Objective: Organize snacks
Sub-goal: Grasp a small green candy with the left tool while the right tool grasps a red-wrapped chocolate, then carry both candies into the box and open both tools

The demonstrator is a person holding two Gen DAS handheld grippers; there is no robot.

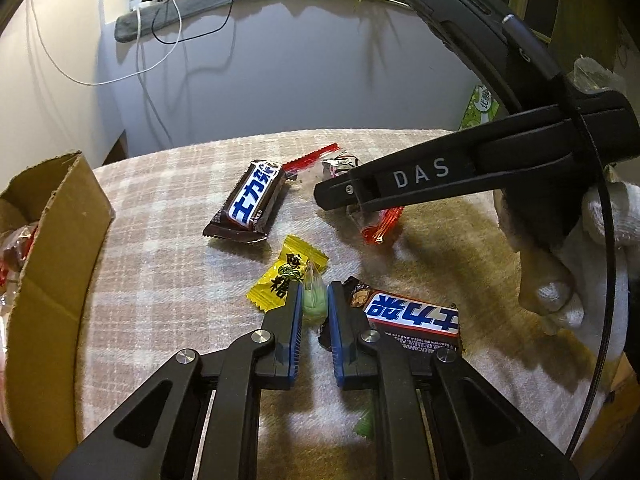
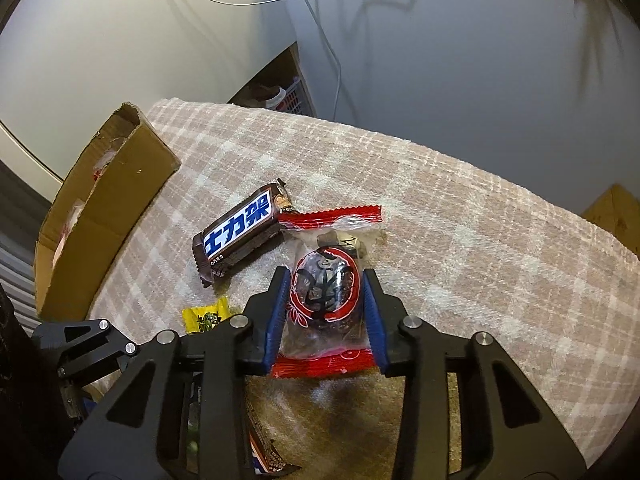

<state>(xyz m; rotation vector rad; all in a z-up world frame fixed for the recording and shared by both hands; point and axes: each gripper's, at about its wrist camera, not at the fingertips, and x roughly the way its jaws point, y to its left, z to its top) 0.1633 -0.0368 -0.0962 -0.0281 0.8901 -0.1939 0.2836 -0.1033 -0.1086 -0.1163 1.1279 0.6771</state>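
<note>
My left gripper (image 1: 314,294) is shut on a small green candy (image 1: 313,300) in clear wrap, low over the checked cloth. A yellow candy (image 1: 286,276) lies just left of it and a brown chocolate bar (image 1: 412,322) just right. A second chocolate bar (image 1: 250,202) lies further back, also in the right wrist view (image 2: 240,236). My right gripper (image 2: 325,276) is shut on a red-and-clear snack packet (image 2: 324,296); it shows from the side in the left wrist view (image 1: 338,196).
An open cardboard box (image 1: 60,248) with wrapped snacks inside stands at the left edge of the table (image 2: 460,240), also in the right wrist view (image 2: 108,216). A wall with cables lies behind. A green packet (image 1: 478,108) sits at the far right.
</note>
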